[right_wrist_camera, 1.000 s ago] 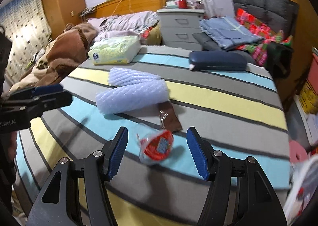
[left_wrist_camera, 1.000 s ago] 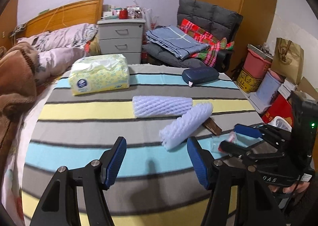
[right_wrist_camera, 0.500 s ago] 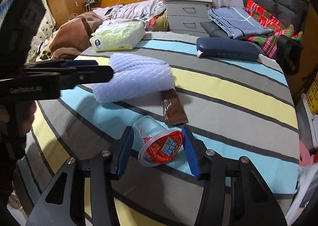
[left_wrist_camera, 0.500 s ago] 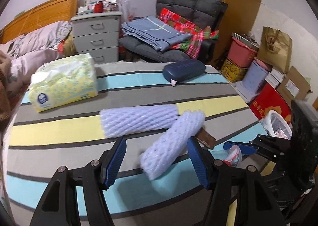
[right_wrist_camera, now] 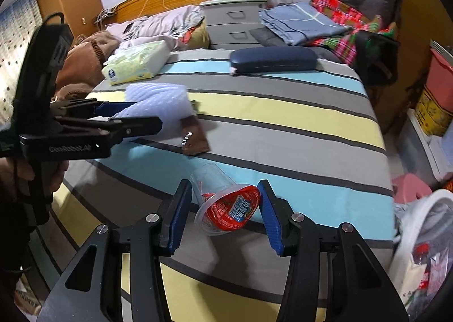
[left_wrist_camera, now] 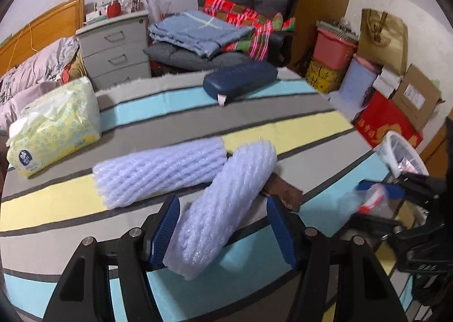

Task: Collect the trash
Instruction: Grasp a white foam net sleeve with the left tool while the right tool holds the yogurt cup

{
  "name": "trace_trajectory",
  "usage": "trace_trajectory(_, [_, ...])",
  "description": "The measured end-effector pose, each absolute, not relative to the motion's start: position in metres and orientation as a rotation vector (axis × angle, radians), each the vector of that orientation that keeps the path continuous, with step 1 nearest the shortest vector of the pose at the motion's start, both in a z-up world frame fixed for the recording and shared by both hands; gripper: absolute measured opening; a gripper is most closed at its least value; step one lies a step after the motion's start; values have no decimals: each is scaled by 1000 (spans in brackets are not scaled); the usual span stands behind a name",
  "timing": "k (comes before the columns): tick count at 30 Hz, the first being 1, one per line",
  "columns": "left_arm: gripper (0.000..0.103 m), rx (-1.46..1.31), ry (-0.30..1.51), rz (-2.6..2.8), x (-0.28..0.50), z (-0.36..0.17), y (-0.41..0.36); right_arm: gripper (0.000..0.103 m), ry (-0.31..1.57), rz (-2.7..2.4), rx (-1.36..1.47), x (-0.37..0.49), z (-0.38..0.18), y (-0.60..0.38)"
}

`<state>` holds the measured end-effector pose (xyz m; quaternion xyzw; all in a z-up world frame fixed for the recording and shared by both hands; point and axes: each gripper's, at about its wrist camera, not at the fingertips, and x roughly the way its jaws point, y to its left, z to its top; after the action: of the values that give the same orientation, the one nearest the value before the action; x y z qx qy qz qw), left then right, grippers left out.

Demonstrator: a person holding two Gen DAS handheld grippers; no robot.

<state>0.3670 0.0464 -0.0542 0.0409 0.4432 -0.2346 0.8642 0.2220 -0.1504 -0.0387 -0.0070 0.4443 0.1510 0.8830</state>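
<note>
Right tongs point(right_wrist_camera: 225, 216): both pads pressed on a clear plastic cup point(right_wrist_camera: 223, 203) with red foil lid, lying tipped on the striped counter point(right_wrist_camera: 283, 129).
Left tongs point(left_wrist_camera: 223, 230): jaws part-open astride 1 foam net sleeve point(left_wrist_camera: 226, 208); left pad touching, right pad apart.
Second foam sleeve point(left_wrist_camera: 161, 170) just behind.
Brown wrapper point(left_wrist_camera: 283, 190) beside.
White bin point(right_wrist_camera: 424, 240) off the counter's right edge.

Netted foam sleeve point(left_wrist_camera: 226, 208), clear glossy plastic cup point(right_wrist_camera: 226, 206), woven striped cloth point(right_wrist_camera: 283, 129)
</note>
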Motion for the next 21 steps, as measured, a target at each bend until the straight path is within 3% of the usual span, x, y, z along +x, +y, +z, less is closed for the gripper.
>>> trace_trajectory(6, [61, 116, 949, -474, 363, -59, 37, 49, 919, 297, 15, 222, -40, -160])
trace_trajectory(10, [35, 97, 970, -461, 362, -60, 33, 49, 916, 287, 33, 221, -41, -163])
trace_trajectory(15, [28, 99, 968, -437, 353, -59, 28, 49, 902, 279, 47, 216, -40, -167])
trace_trajectory(21, [27, 78, 950, -418, 332, -50, 26, 49, 879, 270, 62, 210, -36, -171])
